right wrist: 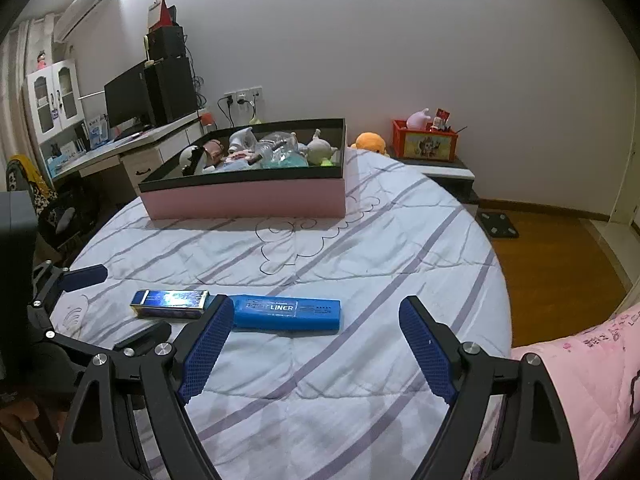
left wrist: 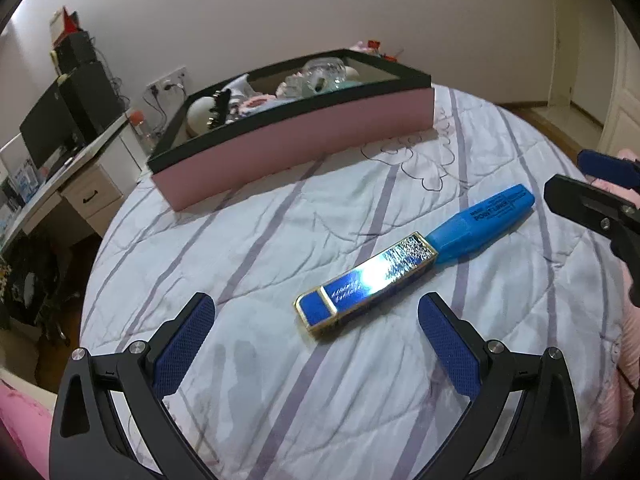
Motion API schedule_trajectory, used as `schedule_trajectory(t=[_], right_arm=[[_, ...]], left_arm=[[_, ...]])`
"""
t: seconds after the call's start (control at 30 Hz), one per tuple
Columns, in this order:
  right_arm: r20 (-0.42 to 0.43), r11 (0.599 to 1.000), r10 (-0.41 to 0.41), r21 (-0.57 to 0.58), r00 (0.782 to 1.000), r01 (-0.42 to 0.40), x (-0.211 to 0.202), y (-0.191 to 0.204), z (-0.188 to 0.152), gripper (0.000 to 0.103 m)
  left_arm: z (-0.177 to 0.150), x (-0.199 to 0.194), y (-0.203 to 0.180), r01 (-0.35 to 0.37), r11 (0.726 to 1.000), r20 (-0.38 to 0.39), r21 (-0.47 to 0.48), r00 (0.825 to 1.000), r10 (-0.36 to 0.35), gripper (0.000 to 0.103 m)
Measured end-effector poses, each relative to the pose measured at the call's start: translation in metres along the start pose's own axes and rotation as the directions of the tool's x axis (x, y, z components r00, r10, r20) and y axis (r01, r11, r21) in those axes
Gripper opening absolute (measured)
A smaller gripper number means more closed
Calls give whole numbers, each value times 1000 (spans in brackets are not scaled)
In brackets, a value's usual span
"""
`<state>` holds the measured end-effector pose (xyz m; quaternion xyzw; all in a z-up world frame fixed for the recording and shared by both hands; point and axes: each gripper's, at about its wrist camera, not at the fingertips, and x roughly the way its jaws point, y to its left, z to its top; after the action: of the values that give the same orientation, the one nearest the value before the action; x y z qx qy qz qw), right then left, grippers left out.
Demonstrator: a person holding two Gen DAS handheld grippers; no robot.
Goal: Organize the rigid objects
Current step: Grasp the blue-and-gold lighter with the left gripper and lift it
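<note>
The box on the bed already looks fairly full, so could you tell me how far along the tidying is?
Done: the box holds a pile of toys and small items. In hand: nothing; the left gripper and right gripper are open and empty. Left: the highlighter and the shiny case lie on the bedspread.

White quilted bedspread (right wrist: 360,240), lilac stripes; on it pink cardboard box (right wrist: 244,198), black-rimmed; nearer, glossy blue-and-gold case (right wrist: 170,304), blue plastic highlighter (right wrist: 288,312).
</note>
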<state>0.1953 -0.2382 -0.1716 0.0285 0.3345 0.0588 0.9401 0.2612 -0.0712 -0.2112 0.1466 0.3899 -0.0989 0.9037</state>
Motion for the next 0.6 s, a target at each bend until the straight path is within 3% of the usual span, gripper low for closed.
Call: schedule_trajectory(t=[0.17,0.27,0.33,0.37,0.43,0.5,0.6], right_arm=[[18,1000,-6,5,1000,6,4,-5,10,86],[41,1000,-24,2,999,24,6,-11,28,86],[59,999,-43,-1,997,43,12,-15,45,86],[55,999,-48,-2,997,48,17,-17,52,86],[52,999,-48,7,997,48,26,-20,66,86],[42,998,-58,15,997,58,36,-25,76,86],[25,997,-73,14,997,73,57,-29,95,86]], left_arm=[[11,16,-1,25,1000,-19,15,1000,-24,98],[18,19,-2,65,998,-25,15,998,-64,81],[20,21,-3,108,994,-29,12,994,-107,61],[21,21,-3,121,993,-29,10,992,-121,57],[23,21,1,126,992,-21,-9,992,-127,31],[25,24,14,73,995,-26,-66,997,-75,21],[27,31,42,53,985,-32,-165,998,-59,21]])
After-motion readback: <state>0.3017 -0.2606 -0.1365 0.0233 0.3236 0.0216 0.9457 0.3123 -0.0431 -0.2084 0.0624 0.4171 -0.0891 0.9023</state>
